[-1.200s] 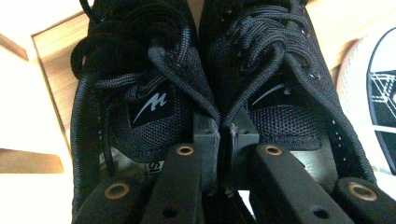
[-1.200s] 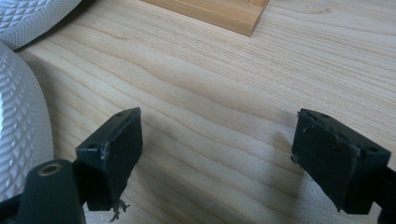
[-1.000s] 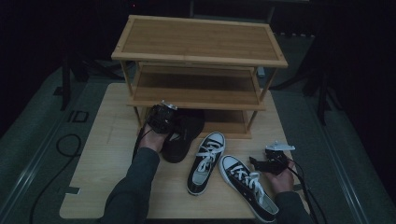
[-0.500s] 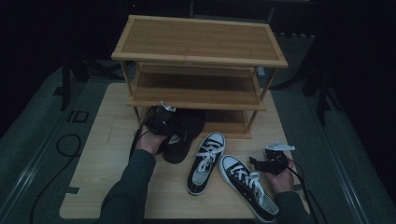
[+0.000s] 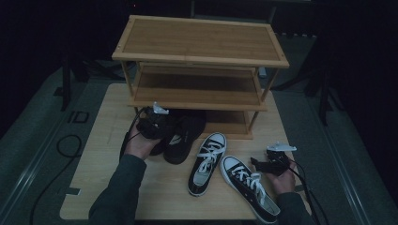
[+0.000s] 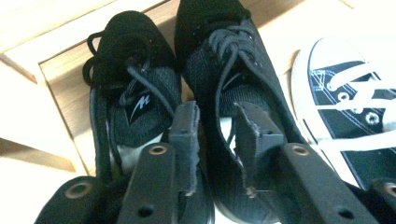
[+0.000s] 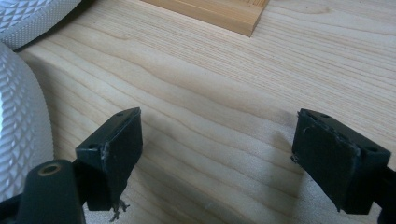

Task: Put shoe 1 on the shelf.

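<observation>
Black sneakers (image 6: 224, 93) lay just beneath the left hand-held gripper (image 6: 215, 126), its parted jaws having just been closing, straddling one's collar beside the shelf's (image 5: 197, 101) lowest tier.

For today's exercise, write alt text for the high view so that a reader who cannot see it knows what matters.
A person's left gripper hovers over two black shoes in front of a three-tier wooden shoe rack. The right gripper rests open beside two black-and-white sneakers on the wooden table.
</observation>
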### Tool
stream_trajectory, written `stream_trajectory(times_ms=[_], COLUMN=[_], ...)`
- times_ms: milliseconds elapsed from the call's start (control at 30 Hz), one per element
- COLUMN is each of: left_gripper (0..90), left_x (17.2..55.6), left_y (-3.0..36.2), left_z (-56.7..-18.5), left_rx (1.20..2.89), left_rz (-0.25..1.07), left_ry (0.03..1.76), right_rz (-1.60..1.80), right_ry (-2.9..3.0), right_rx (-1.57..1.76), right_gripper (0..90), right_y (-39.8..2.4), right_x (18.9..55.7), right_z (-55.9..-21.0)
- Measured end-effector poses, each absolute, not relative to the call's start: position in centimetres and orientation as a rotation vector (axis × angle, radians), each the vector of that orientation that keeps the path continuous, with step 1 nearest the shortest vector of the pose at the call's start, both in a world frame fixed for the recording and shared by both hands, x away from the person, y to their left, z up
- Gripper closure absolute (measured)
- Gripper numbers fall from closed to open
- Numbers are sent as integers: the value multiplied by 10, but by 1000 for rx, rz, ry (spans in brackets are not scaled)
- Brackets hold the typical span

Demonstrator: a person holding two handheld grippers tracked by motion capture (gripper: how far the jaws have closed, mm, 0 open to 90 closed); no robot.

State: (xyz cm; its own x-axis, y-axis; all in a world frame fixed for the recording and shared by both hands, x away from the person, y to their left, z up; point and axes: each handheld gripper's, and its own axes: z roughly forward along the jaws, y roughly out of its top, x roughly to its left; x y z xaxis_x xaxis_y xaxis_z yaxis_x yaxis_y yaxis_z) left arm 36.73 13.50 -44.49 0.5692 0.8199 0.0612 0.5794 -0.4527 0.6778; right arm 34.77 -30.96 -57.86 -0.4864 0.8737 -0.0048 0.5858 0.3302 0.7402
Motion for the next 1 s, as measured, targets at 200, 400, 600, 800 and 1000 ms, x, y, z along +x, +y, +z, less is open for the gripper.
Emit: stream_trajectory(times_ms=[200, 400, 600, 800, 1000], left_gripper=[811, 900, 900, 900, 900], left_x=[357, 348, 344, 340, 337], left_y=[141, 146, 146, 147, 150], left_z=[-441, -438, -441, -448, -458], left_rx=[2197, 2194, 2221, 2262, 2279], left_rz=[483, 468, 468, 464, 454], left_ry=[1068, 1038, 1025, 1000, 1003], right_rz=[968, 968, 968, 968, 968], right_ry=[2197, 2197, 2197, 2196, 2196], right_rx=[1288, 1286, 1285, 1290, 1289], right_gripper=[158, 158, 158, 158, 158], right_y=[-310, -310, -310, -309, -309], right_x=[348, 348, 348, 348, 348], right_z=[-579, -579, -579, -579, -579])
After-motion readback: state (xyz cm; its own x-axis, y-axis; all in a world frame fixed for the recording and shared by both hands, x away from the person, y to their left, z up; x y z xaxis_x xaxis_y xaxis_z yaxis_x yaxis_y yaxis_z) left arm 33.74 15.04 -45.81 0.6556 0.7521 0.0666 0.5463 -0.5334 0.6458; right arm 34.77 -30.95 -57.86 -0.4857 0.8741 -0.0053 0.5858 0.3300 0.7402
